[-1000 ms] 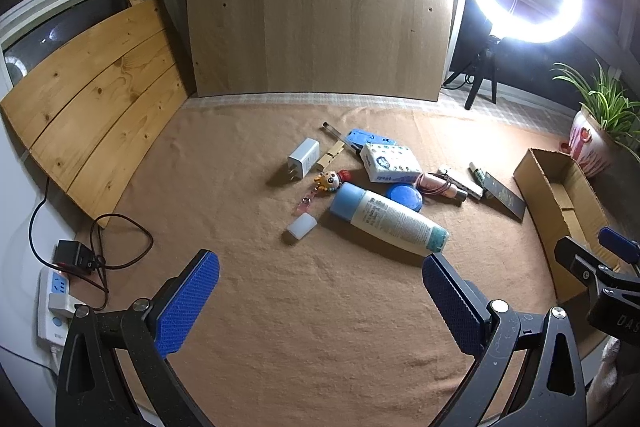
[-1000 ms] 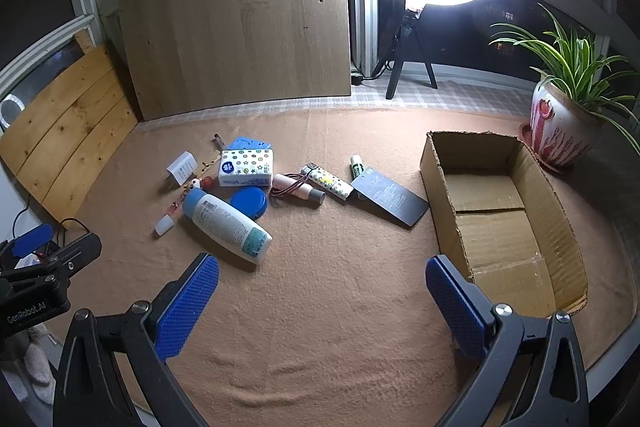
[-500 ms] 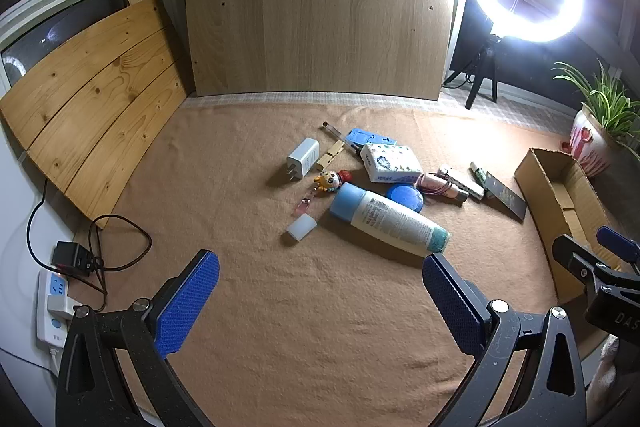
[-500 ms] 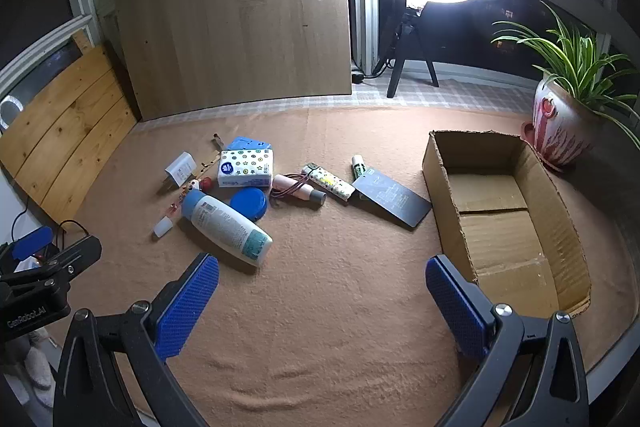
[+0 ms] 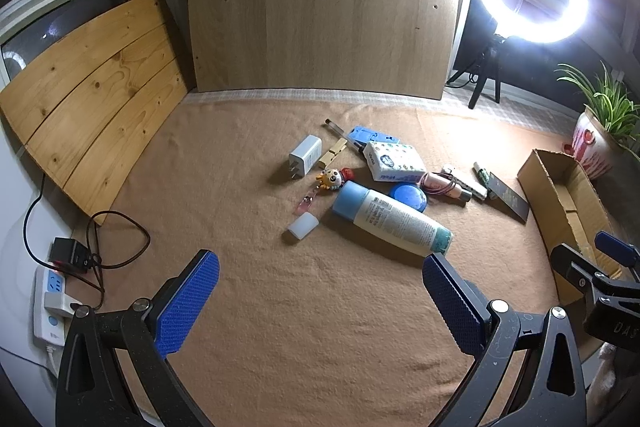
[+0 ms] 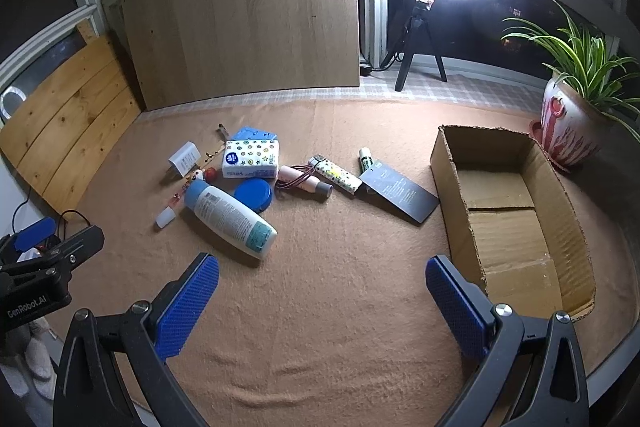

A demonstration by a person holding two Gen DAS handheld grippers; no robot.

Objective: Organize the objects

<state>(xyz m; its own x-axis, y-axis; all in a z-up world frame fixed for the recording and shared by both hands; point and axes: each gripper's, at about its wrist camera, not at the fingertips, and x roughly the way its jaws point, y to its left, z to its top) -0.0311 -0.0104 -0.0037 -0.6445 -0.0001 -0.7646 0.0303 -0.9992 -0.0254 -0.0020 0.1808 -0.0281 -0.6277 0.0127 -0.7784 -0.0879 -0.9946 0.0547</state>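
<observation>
Left claw (image 5: 320, 291): spread wide, holding nothing, hovering over the tan-covered desk (image 5: 320, 347), barely shifted in the last second. White charger (image 5: 305, 155), bottle (image 5: 392, 217), blue lid (image 5: 409, 195), tissue pack (image 6: 250, 158), pink tube (image 6: 304, 183) and black card (image 6: 400, 193): clustered mid-desk, unmoved, none yet sorted. Cardboard box (image 6: 460, 219): at the right, apparently empty (presumably the destination). Right claw (image 6: 322, 291): spread wide, holding nothing, box just beside it.
</observation>
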